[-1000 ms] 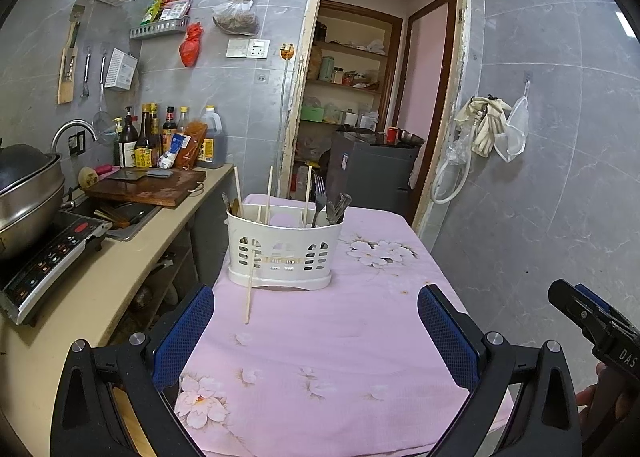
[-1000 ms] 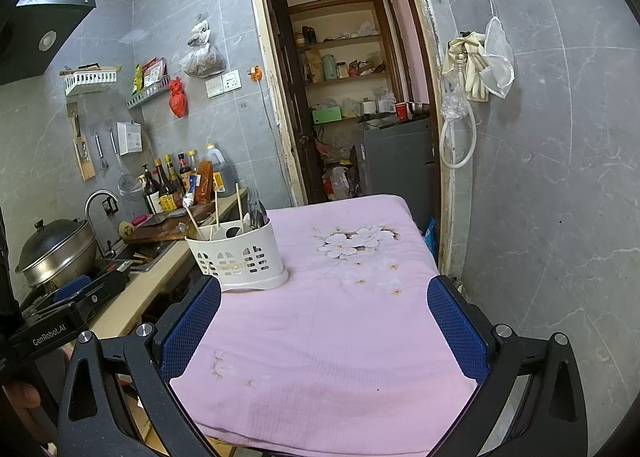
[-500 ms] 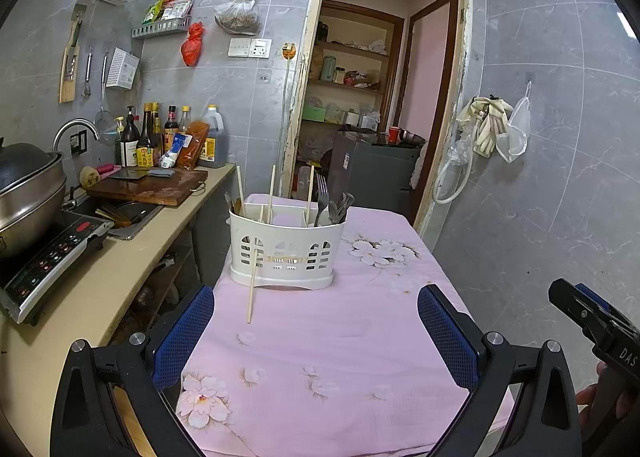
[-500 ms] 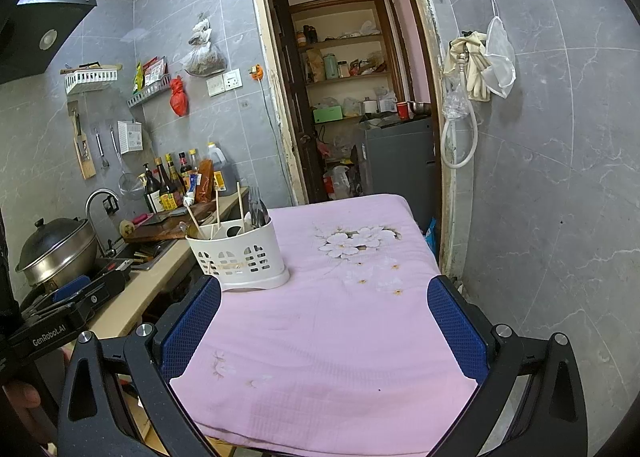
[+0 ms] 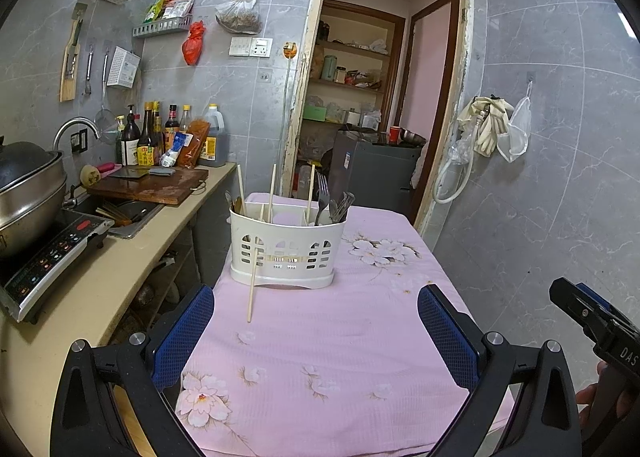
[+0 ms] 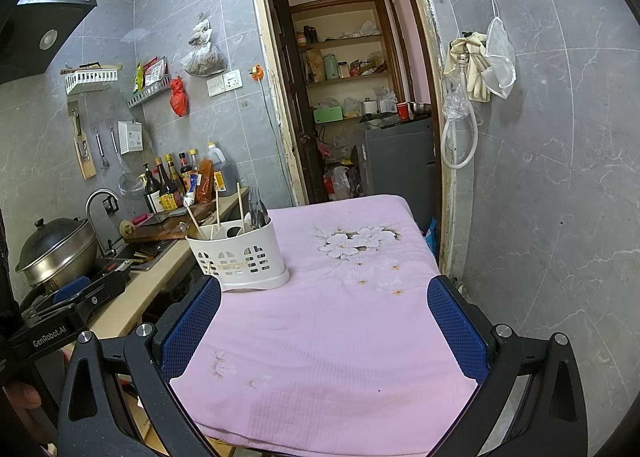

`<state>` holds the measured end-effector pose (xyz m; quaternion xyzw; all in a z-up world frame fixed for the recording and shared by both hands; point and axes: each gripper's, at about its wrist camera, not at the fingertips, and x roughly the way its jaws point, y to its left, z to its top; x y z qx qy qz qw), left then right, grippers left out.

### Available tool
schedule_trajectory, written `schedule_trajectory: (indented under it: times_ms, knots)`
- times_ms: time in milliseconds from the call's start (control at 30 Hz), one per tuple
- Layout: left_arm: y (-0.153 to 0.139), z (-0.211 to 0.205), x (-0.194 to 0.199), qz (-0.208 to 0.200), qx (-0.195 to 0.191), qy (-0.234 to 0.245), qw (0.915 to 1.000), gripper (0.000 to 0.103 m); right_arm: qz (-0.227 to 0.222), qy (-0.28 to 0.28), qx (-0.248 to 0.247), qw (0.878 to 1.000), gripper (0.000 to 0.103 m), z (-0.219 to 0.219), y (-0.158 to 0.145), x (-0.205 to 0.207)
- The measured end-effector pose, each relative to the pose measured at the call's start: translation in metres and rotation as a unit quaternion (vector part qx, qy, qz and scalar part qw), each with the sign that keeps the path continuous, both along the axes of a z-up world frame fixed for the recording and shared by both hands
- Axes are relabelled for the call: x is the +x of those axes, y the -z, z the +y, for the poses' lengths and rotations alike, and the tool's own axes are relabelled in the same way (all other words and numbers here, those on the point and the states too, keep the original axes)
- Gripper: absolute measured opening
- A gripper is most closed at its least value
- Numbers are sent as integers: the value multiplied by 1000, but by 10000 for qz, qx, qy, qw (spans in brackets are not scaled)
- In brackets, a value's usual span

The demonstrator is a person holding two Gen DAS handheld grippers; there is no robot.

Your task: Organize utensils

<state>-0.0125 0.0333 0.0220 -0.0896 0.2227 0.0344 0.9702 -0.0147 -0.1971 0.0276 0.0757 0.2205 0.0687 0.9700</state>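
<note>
A white slotted utensil caddy [image 5: 286, 253] [image 6: 240, 255] stands on the pink flowered tablecloth [image 5: 340, 337] [image 6: 340, 329], near the table's left edge. Upright chopsticks [image 5: 273, 193], a fork [image 5: 322, 197] and spoons stick out of it. One chopstick [image 5: 253, 285] pokes out through the caddy's front slots and slants down onto the cloth. My left gripper [image 5: 316, 333] is open and empty, well short of the caddy. My right gripper [image 6: 324, 333] is also open and empty, with the caddy ahead to its left.
A counter [image 5: 92, 289] runs along the table's left side with an induction hob [image 5: 48, 257], a steel pot [image 5: 28, 185], a sink, a cutting board [image 5: 152, 185] and bottles. A grey tiled wall stands right of the table; a doorway [image 5: 372, 97] lies behind it.
Both views shifted only slightly; the caddy sits a touch higher in the left wrist view. Both grippers stay open and nothing on the table has moved.
</note>
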Motion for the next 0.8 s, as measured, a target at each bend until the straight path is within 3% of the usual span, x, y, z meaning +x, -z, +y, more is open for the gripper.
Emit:
schedule_trajectory:
  times_ms: [800]
  knots:
    - [3,3,0,8,-3,1,10000,102,0,-56,3,10000,102,6,3,0]
